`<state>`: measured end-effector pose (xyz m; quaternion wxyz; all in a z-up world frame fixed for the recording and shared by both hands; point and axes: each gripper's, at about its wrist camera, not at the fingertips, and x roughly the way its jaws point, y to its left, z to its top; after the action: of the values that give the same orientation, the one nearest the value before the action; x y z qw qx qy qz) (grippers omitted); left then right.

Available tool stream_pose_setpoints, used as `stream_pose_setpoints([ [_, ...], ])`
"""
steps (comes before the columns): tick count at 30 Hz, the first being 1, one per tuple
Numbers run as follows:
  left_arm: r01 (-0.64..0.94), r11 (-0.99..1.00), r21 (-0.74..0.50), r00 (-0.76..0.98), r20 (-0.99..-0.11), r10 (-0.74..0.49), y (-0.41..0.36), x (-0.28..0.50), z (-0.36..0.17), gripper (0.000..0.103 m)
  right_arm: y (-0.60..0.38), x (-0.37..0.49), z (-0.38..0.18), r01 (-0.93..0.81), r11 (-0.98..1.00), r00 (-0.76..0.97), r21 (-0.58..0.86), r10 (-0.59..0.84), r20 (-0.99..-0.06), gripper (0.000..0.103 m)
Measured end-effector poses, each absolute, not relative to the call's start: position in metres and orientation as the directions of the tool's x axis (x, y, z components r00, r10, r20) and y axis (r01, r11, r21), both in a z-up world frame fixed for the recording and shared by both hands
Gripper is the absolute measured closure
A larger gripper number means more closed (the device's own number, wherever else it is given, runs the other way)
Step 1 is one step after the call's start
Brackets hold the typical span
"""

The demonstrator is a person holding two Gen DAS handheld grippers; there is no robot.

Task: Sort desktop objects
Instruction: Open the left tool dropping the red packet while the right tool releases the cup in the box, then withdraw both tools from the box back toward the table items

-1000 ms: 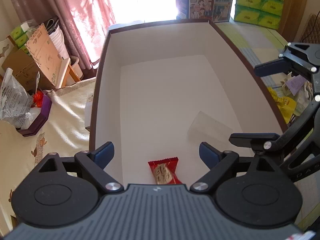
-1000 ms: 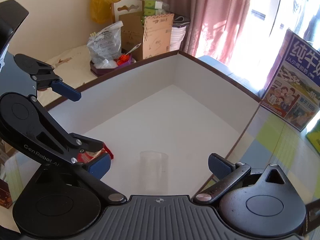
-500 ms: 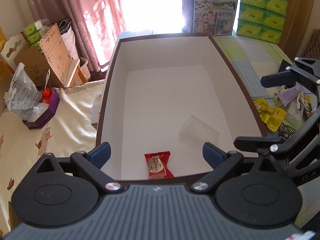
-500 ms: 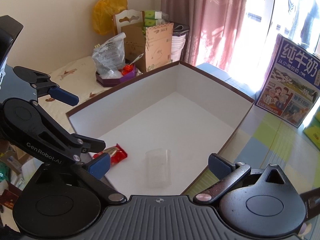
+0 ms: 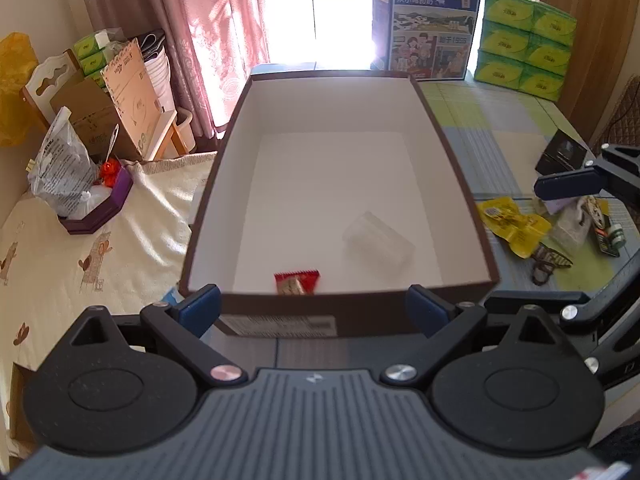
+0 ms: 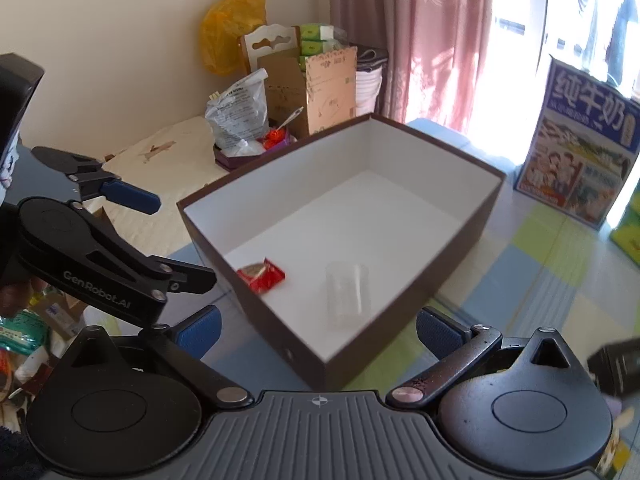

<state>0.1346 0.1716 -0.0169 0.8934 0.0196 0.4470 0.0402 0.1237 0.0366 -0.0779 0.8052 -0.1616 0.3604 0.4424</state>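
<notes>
a: both tools have pulled back from the brown box [image 5: 456,168]. a second ago they hung low over its white floor; now its near wall is in front of them.

b: and they left things behind?

a: yes. the red snack packet [image 5: 297,281] lies on the box floor by the near wall, and the clear plastic cup [image 5: 378,238] lies on its side just to the right of it, apart from it.

b: state of the tools?

a: the left tool [image 5: 314,308] is spread wide with nothing between its pads, and so is the right tool [image 6: 318,330]. i'd judge two drops are done and the next pick is due.

b: from where?

a: the left view shows that: on the bench right of the box sit a yellow packet [image 5: 514,222], a dark hair clip [image 5: 550,263] and a small black box [image 5: 562,152], with the right tool's pad above them. (more clutter there is too small to name.)

b: and the right view?

a: it misses that pile but shows the cup [image 6: 346,294] and packet [image 6: 262,275] clearly, plus the box's outer corner and the left tool [image 6: 156,240] beside it.
</notes>
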Motion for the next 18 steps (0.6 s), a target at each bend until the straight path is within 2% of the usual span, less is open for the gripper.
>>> stream_pose_setpoints([
  [18, -0.071, 0.996, 0.046, 0.521, -0.850, 0.077, 0.111, 0.096, -0.039, 0.006, -0.046, 0.102, -0.101, -0.777, 0.607, 0.270, 0.168, 0.561, -0.783, 0.002],
])
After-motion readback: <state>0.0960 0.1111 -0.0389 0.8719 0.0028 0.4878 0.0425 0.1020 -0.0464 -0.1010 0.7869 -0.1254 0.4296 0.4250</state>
